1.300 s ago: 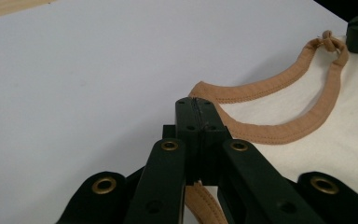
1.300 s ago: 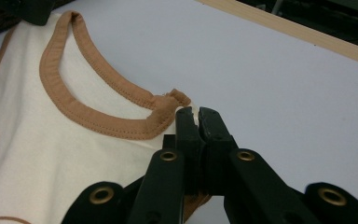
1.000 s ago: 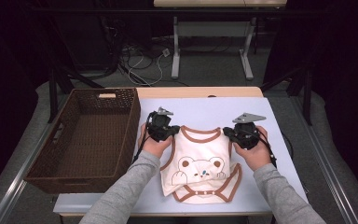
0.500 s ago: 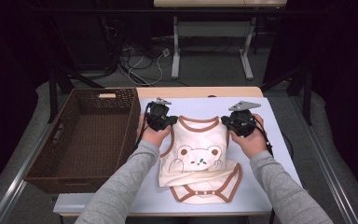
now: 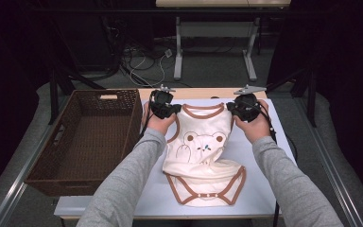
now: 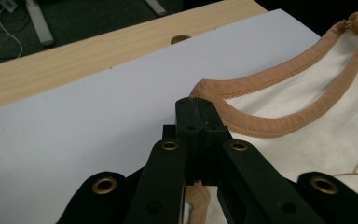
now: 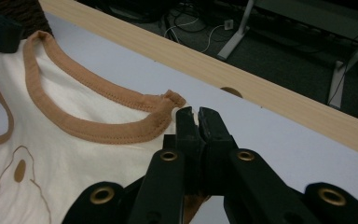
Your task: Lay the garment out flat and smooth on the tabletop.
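Observation:
A cream baby bodysuit (image 5: 203, 142) with brown trim and a bear print lies face up on the white table (image 5: 269, 161), its snap end rumpled toward the person. My left gripper (image 5: 175, 110) is shut on its left shoulder strap, and the neckline trim (image 6: 261, 126) runs off from the closed jaws (image 6: 197, 105). My right gripper (image 5: 234, 110) is shut on the other shoulder, pinching the brown trim (image 7: 121, 130) at the jaw tips (image 7: 196, 114). The neckline is stretched between the two grippers near the far side of the table.
A brown wicker basket (image 5: 132, 120) stands open just left of the table, close to the left hand. A wooden strip (image 5: 203, 93) runs along the table's far edge. Beyond it are table legs and cables on the floor.
Both grippers have moved away from the person toward the far edge, dragging the bodysuit with them. The folded lower part has drawn out behind.

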Demonstrator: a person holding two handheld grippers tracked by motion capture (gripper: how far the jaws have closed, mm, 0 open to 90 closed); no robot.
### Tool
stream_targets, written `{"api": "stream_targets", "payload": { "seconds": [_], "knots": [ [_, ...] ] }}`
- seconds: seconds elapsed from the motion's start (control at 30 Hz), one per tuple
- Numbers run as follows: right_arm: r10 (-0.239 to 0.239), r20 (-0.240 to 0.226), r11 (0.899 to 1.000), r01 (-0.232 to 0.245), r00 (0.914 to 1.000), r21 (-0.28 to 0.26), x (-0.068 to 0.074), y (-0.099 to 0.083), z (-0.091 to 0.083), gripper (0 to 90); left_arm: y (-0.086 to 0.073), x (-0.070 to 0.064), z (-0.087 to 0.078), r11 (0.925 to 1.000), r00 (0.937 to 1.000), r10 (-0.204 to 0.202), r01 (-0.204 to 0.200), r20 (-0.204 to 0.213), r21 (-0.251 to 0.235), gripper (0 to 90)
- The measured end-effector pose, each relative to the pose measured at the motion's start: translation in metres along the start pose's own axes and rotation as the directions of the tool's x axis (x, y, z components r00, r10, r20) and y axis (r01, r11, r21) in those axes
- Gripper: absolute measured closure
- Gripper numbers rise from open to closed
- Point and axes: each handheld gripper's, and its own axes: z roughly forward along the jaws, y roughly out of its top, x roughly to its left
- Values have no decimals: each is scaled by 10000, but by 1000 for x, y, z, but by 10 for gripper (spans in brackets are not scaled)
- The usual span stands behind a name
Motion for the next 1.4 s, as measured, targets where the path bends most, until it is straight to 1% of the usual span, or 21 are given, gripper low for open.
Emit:
{"api": "stream_targets", "payload": {
  "seconds": [0.17,0.23,0.3,0.37,0.43,0.53,0.6,0.77,0.8,0.87,0.9,0.93,0.97,1.0,1.17,1.23,1.4],
  "knots": [
    [214,325,9998,-213,9992,-44,-13,11,2,872,17,-1,0,9997,9996,237,-238,-168,-72,900],
    [304,454,9995,-302,9985,-56,-17,15,3,873,22,-1,2,9995,9995,237,-241,-209,-183,900],
    [294,532,9995,-288,9982,-120,-20,17,4,872,27,-1,4,9992,9991,332,-338,-282,-210,900],
    [169,651,9999,-168,9977,-23,-22,20,6,873,30,-1,6,9993,9990,338,-343,-288,-167,900],
    [122,701,9999,-123,9975,-2,-23,23,7,873,32,0,8,9994,9988,334,-339,-371,-114,900],
    [182,730,9998,-185,9972,28,-23,26,9,873,34,3,11,9999,9992,159,-161,-378,-61,900],
    [57,803,9999,-66,9968,114,-23,27,12,873,35,4,12,9999,9990,109,-113,-426,-74,900],
    [88,896,9999,-95,9959,75,-22,31,17,873,39,7,13,9999,9980,131,-133,-623,-23,900],
    [60,924,10000,-67,9957,65,-22,32,18,873,41,7,14,9999,9977,143,-148,-661,-70,900],
    [152,939,9999,-147,9955,-62,-23,34,19,874,43,9,13,9998,9975,151,-158,-696,-99,900],
    [228,936,9997,-219,9954,-102,-23,35,20,873,44,9,13,9999,9974,87,-97,-717,-137,900],
    [309,951,9995,-301,9950,-93,-23,35,21,874,45,10,12,9999,9974,87,-97,-716,-136,900],
    [270,981,9996,-264,9948,-79,-24,36,21,873,47,11,12,9997,9976,32,-48,-693,-229,900],
    [373,1021,9993,-371,9941,-39,-24,38,23,873,48,11,11,9998,9975,75,-89,-702,-203,900],
    [226,1169,9997,-223,9929,-40,-24,45,25,873,52,12,11,9997,9965,148,-165,-829,-206,900],
    [165,1160,9998,-154,9931,-102,-25,48,26,873,54,13,11,9996,9961,142,-164,-866,-242,900],
    [206,1177,9997,-188,9928,-165,-27,53,30,873,58,16,9,9993,9962,83,-114,-866,-351,900]
  ]
}}
